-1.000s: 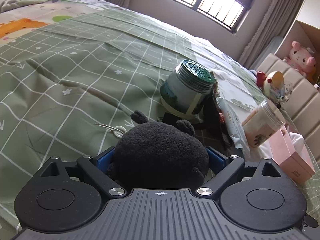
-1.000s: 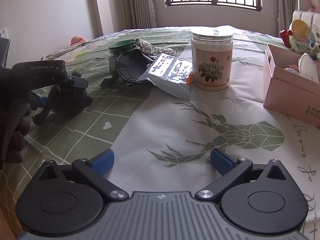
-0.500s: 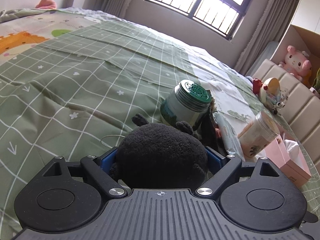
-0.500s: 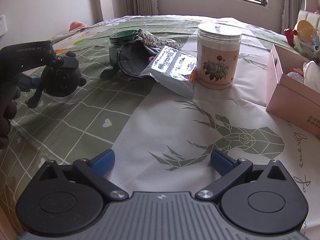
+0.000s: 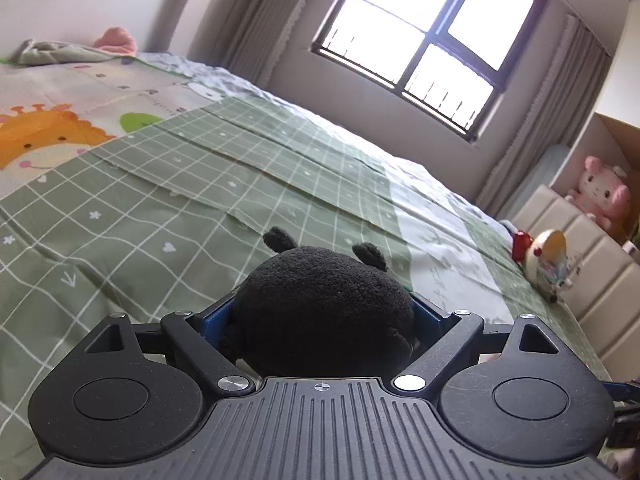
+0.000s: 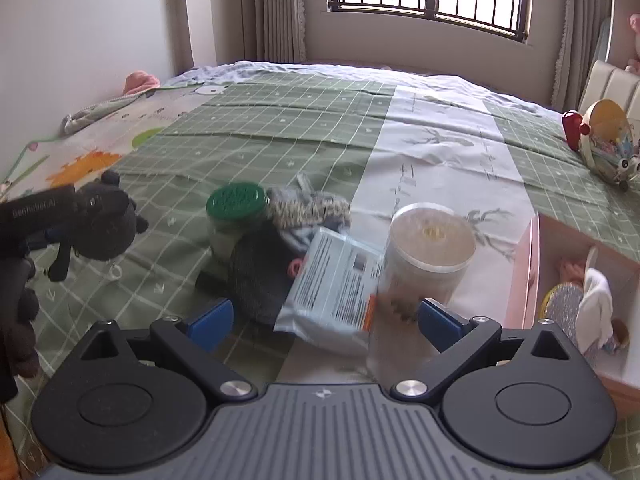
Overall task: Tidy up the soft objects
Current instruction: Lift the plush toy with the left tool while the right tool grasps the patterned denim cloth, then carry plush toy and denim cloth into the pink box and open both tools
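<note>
My left gripper is shut on a black plush toy and holds it above the green checked bed cover. The same plush shows at the left of the right wrist view, held in the air. My right gripper is open and empty, above a pile: a dark round soft pad, a grey knitted cloth and a silvery pouch.
A green-lidded jar and a clear tub with a pale lid stand by the pile. An open pink box is at the right. A round toy and a pink plush sit near the headboard.
My left gripper has lifted the black plush up off the bed and tilted upward. My right gripper has risen and moved forward over the pile.
</note>
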